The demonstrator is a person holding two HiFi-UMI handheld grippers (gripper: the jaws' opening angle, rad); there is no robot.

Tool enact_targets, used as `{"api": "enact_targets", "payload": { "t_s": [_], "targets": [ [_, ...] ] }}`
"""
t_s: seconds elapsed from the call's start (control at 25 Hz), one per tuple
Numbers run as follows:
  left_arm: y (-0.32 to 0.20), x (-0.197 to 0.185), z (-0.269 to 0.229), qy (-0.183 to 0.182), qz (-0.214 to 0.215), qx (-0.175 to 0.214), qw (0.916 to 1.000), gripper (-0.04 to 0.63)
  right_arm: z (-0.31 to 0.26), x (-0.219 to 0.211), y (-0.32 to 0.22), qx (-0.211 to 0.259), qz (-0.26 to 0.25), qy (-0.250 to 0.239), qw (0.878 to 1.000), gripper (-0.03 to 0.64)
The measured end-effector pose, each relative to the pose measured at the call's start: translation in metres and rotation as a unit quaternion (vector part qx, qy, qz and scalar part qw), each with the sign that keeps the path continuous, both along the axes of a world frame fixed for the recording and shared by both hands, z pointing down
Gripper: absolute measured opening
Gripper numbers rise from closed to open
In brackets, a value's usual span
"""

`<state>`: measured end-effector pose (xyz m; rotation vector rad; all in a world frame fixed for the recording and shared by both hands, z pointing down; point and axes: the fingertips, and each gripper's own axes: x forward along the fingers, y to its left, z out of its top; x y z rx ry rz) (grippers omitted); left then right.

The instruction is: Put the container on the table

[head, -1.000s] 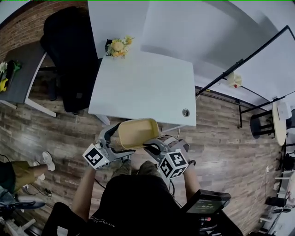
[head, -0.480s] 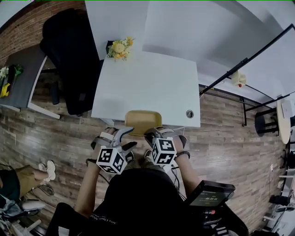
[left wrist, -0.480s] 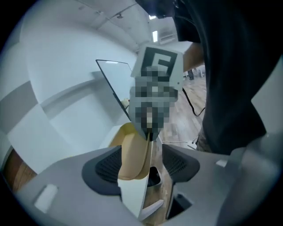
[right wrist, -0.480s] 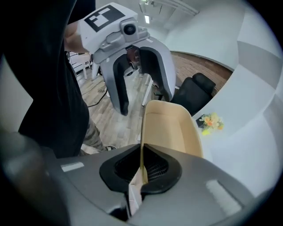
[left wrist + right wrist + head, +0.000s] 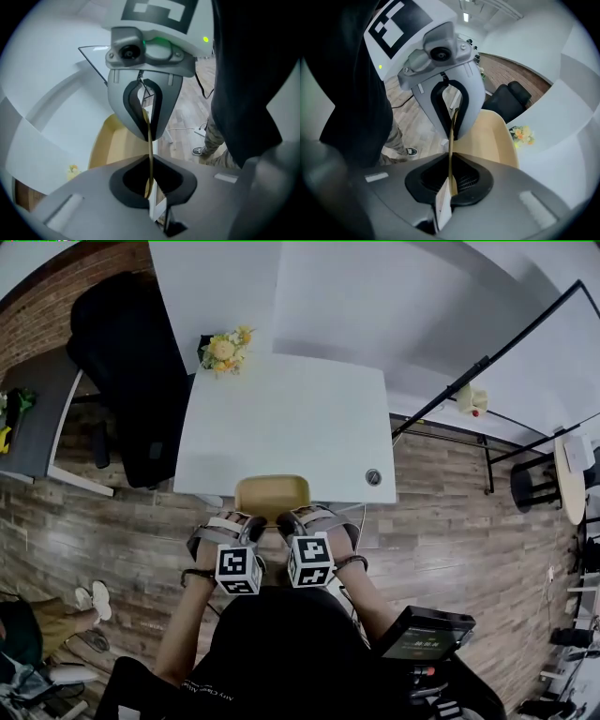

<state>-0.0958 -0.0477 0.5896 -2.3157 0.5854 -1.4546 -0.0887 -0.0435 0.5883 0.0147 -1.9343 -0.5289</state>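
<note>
While the left gripper (image 5: 249, 524), its jaws just closed, and the right gripper (image 5: 287, 523) both clamp its near wall, the tan rectangular plastic container (image 5: 272, 493) lies at their 12 o'clock | long axis 9-to-3, hands equally near | over the 6 o'clock edge of the white table (image 5: 281, 418), contact unclear

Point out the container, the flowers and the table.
container (image 5: 272, 495), head view, middle of its tan body.
flowers (image 5: 222, 349), head view, the yellow blooms.
table (image 5: 281, 427), head view, bare white top.
</note>
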Motion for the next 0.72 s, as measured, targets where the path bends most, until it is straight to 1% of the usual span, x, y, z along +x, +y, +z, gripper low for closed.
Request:
{"api": "enact_targets", "payload": {
  "t_s": [0.08,0.16,0.2,0.24,0.32,0.44,0.52,0.6,0.72],
  "targets": [
    [-0.006,-0.005,0.003,-0.012,-0.001,0.012,0.9999,0.012,0.005,0.001,-0.005,0.034,-0.009,0.013,0.999,0.034],
    [-0.009,-0.015,0.009,-0.04,0.007,0.034,0.9986,0.012,0.015,0.008,-0.008,0.055,-0.016,0.043,0.997,0.046],
    [-0.009,-0.02,0.012,-0.051,0.012,0.041,0.9978,0.012,0.022,0.013,-0.008,0.054,-0.017,0.055,0.997,0.054],
    [-0.009,-0.024,0.015,-0.055,0.017,0.046,0.9973,0.012,0.028,0.015,-0.008,0.045,-0.014,0.058,0.997,0.029],
    [-0.008,-0.028,0.018,-0.052,0.027,0.052,0.9969,0.015,0.035,0.015,-0.007,0.026,-0.007,0.048,0.998,0.025],
    [-0.006,-0.033,0.023,-0.034,0.029,0.05,0.9978,0.017,0.04,0.008,-0.008,0.02,-0.008,0.045,0.999,0.021],
    [-0.005,-0.033,0.027,-0.028,0.03,0.046,0.9981,0.02,0.042,0.008,-0.009,0.021,-0.005,0.053,0.998,0.021],
    [-0.005,-0.033,0.032,-0.03,0.031,0.043,0.9981,0.02,0.042,0.009,-0.013,0.026,0.003,0.062,0.998,0.021],
    [-0.011,-0.034,0.031,-0.019,0.027,0.037,0.9988,0.018,0.039,0.009,-0.025,0.037,0.035,0.05,0.997,0.034]
  ]
}}
